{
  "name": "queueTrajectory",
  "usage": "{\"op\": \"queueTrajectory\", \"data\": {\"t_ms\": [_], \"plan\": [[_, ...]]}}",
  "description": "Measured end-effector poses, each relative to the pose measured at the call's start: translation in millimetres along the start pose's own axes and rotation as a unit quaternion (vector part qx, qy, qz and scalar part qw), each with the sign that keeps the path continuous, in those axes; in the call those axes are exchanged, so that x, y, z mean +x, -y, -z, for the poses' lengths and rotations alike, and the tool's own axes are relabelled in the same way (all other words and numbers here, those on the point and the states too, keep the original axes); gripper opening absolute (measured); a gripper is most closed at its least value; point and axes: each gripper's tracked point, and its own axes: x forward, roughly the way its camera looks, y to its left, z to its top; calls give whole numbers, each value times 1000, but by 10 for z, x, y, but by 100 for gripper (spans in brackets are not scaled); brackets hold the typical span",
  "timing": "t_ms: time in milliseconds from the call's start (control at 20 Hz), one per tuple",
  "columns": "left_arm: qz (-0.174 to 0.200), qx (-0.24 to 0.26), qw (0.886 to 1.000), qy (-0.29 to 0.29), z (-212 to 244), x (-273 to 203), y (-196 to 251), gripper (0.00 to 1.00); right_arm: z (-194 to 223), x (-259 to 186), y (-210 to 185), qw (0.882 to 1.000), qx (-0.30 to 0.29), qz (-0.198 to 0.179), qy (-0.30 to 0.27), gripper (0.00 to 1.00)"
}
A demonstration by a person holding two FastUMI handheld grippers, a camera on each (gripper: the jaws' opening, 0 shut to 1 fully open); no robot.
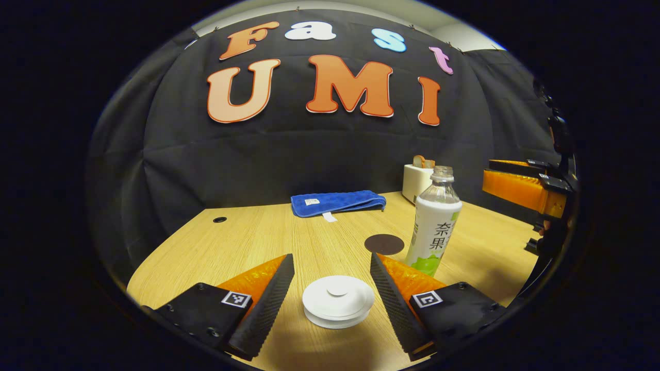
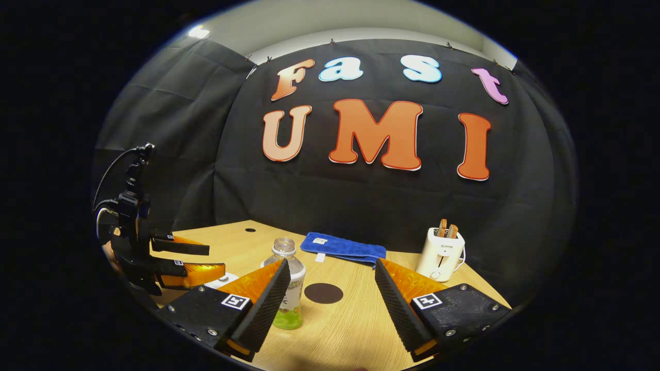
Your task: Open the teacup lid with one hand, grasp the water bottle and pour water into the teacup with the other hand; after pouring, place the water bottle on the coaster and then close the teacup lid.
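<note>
- Directly ahead of the left gripper [image 1: 332, 281] we see the teacup lid [image 1: 338, 299], a flat white disc with a small central knob, lying between the spread fingers and touching neither — the cup beneath it is hidden.
- We judge the lid's axis to be upright, so the coming move is a short advance and a pinch on the knob or rim; the left gripper is clearly the nearer one for this.
- Beyond and to the right stands the water bottle [image 1: 434, 221], upright, uncapped, its long axis vertical; the dark round coaster [image 1: 384, 243] lies just beside it on the bench [image 1: 247, 242].
- From the right gripper view we find the right gripper [image 2: 330, 288] also spread and holding nothing — the bottle [image 2: 289, 288] stands ahead and left of centre, partly behind its left finger, with the coaster [image 2: 323, 292] between the fingers farther off.
- Count: one lid, one bottle, one coaster, two grippers; also one blue cloth [image 1: 337, 202] and one toaster [image 2: 440, 253] at the back.
</note>
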Motion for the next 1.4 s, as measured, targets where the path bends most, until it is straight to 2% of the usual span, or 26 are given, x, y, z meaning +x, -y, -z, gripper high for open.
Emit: {"op": "queueTrajectory", "data": {"t_ms": [100, 150, 250, 400, 450, 500, 550, 700, 800, 850, 900, 950, 1200, 1400], "plan": [[3, 11, 1000, -10, 96, 43, 25, 97, 37, 11, -17, 1000, 2, -2, -7, 99], [3, 12, 1000, -12, 121, 82, 33, 88, 59, 10, -16, 1000, 4, -3, -10, 99], [6, 15, 1000, -27, 227, 132, 44, 80, 116, -3, -10, 1000, 6, -2, -13, 98], [3, 24, 999, -37, 305, 174, 39, 80, 182, 25, 7, 1000, 9, 1, -21, 97], [2, 24, 999, -38, 306, 196, 30, 68, 194, 22, 5, 1000, 9, 1, -23, 97], [1, 26, 999, -43, 346, 202, 35, 67, 206, 20, 12, 1000, 10, 1, -26, 97], [3, 25, 999, -46, 363, 211, 45, 59, 221, 19, 13, 1000, 9, 1, -27, 97], [-1, 26, 999, -39, 311, 211, 28, 58, 251, 25, 3, 1000, 4, 0, -31, 97], [-2, 28, 999, -43, 329, 252, 25, 38, 271, 29, -13, 999, 1, -3, -32, 97], [-4, 30, 999, -41, 313, 274, 13, 43, 287, 33, -27, 999, 0, -6, -35, 97], [-13, 24, 999, -35, 287, 255, -14, 43, 306, 37, -50, 999, 0, -9, -37, 97], [-13, 18, 999, -38, 292, 242, -25, 33, 323, 32, -67, 999, 0, -13, -37, 98], [-34, 11, 999, -2, 74, 192, -136, 31, 387, 59, -211, 998, 1, -38, -44, 98], [-57, 14, 998, 26, -102, 103, -265, 33, 473, 110, -357, 997, 1, -55, -56, 98]]}}
